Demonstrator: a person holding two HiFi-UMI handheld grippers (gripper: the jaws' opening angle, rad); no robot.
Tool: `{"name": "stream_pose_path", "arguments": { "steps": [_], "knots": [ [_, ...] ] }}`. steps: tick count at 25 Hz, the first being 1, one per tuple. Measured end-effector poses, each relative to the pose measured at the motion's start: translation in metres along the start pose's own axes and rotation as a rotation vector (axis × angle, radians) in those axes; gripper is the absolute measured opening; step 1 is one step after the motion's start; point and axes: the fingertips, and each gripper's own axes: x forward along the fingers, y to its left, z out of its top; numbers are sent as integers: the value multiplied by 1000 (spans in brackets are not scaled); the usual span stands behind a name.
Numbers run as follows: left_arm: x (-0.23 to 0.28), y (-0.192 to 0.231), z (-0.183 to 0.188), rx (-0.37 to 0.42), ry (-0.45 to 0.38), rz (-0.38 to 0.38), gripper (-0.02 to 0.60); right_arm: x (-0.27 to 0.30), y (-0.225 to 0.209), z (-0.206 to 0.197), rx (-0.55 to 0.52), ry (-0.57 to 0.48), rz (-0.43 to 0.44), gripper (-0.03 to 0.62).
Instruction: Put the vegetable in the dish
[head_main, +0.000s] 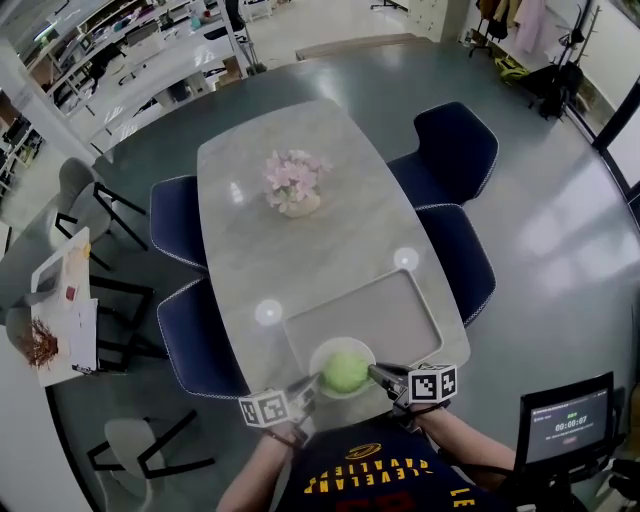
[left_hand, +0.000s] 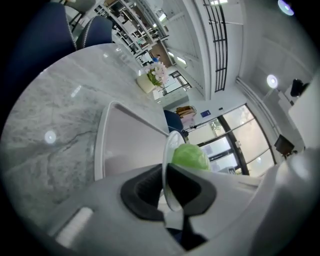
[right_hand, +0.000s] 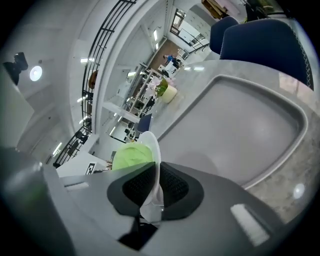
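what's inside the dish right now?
A round green vegetable sits in the dish, filling most of it. The dish bottom beneath it is covered, so anything else there cannot be seen. The left gripper and right gripper each clamp the rim.

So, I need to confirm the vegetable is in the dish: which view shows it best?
The head view: the whole green vegetable sits in the dish. Both gripper views see the dish edge-on and only part of the vegetable.
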Motion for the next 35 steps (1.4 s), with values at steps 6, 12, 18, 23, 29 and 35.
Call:
{"name": "stream_pose_path", "arguments": {
  "steps": [6,12,18,23,29,35],
  "knots": [
    [7,26,6,-98,2,0,25,22,-14,7,26,29,-5,31],
    [25,48,13,-120,41,46,25,39,-40,11,98,52,-43,32],
    [37,58,13,-127,89,105,28,45,-57,12,116,80,-112,40],
    [42,61,14,-110,121,155,32,46,-62,15,120,88,-143,41],
    [50,65,14,-64,182,255,51,45,-67,24,79,100,-190,43],
    [62,66,23,-5,228,291,61,45,-71,41,39,104,-224,43]
  ]
}}
